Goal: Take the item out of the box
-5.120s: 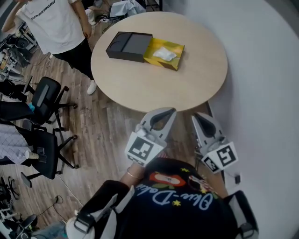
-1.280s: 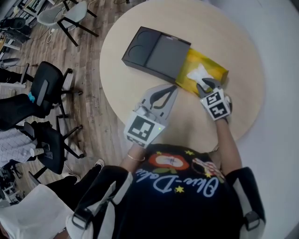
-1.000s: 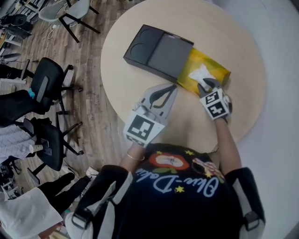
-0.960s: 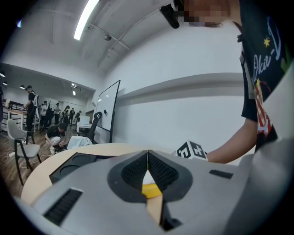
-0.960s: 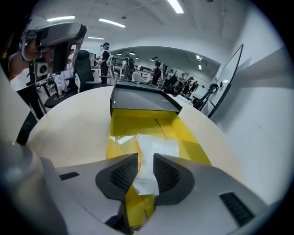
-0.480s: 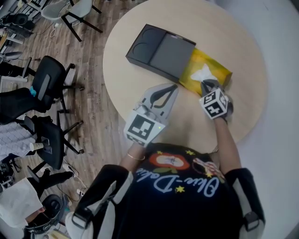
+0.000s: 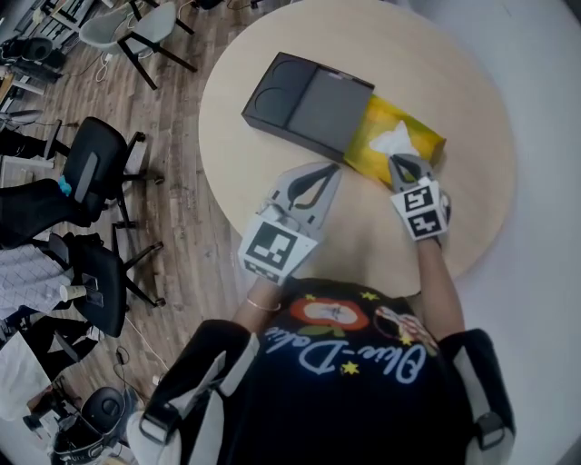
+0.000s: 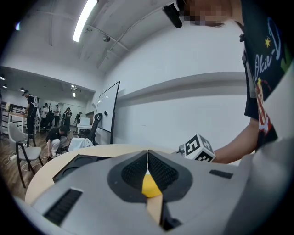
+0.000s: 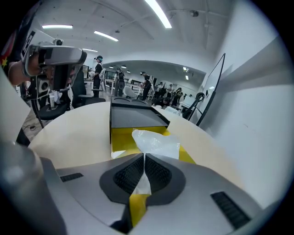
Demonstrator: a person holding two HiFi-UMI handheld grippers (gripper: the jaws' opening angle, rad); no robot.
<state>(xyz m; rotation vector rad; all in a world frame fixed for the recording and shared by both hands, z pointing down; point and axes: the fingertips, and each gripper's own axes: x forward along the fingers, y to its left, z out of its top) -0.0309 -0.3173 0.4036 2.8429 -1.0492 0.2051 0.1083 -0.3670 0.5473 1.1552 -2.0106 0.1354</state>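
Observation:
A black box sleeve [image 7: 309,104] lies on the round table [image 7: 454,82] with its yellow inner tray [image 7: 416,153] slid out to the right. A white plastic-wrapped item [image 7: 392,142] sits in the tray. My right gripper [image 7: 400,165] is shut on the near edge of this white item [image 9: 156,141], just above the yellow tray [image 9: 120,137]. My left gripper [image 7: 329,171] hovers shut and empty over the table, left of the tray and near the sleeve's front edge. In the left gripper view its jaws [image 8: 147,153] are pressed together, and the right gripper's marker cube [image 8: 198,149] shows beyond them.
Black office chairs [image 7: 91,173] stand on the wooden floor left of the table, and a grey chair [image 7: 136,27] is at the upper left. A pale wall [image 7: 545,182] runs close along the table's right side. People stand far off in the room [image 9: 147,87].
Five seconds ago both grippers were off the table. The right gripper has since reached the tray and shut on the white item, whose top now stands slightly raised. The left gripper has barely moved.

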